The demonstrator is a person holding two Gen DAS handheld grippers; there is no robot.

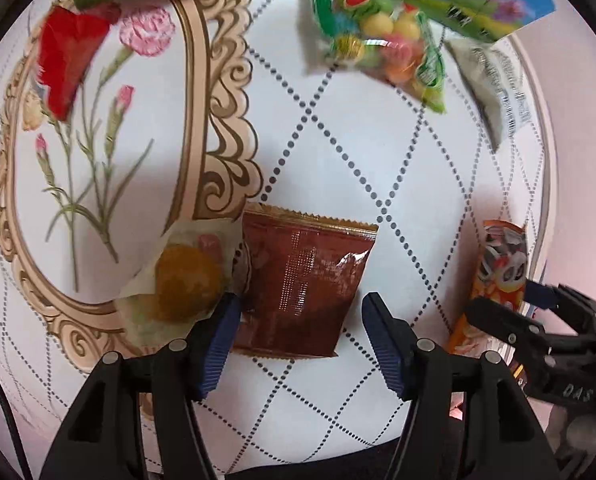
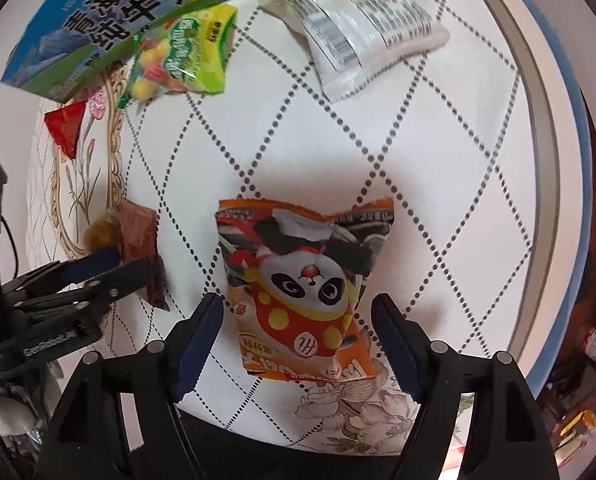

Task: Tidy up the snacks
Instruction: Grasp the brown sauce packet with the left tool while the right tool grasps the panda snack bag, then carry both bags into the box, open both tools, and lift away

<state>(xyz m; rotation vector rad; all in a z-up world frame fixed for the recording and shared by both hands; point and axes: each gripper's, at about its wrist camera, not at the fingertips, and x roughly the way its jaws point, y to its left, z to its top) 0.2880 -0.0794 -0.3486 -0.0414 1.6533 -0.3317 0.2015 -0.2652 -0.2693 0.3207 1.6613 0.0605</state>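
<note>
My left gripper (image 1: pixel 300 312) is open, its fingers on either side of a brown snack packet (image 1: pixel 306 284) lying flat on the table. A clear-wrapped round pastry (image 1: pixel 186 284) lies against the packet's left side. My right gripper (image 2: pixel 298 312) is open around an orange panda snack bag (image 2: pixel 302 288) lying flat. The right gripper shows at the right edge of the left wrist view (image 1: pixel 538 320), over the orange bag (image 1: pixel 498 272). The left gripper shows at the left of the right wrist view (image 2: pixel 110 268), over the brown packet (image 2: pixel 140 236).
A green candy bag (image 2: pixel 182 56), a white packet (image 2: pixel 358 28), a blue-green milk carton (image 2: pixel 110 20) and a red wrapper (image 2: pixel 66 126) lie at the far side. The round table's rim (image 2: pixel 538 120) curves along the right. The tablecloth (image 1: pixel 338 160) has dotted diamonds and flowers.
</note>
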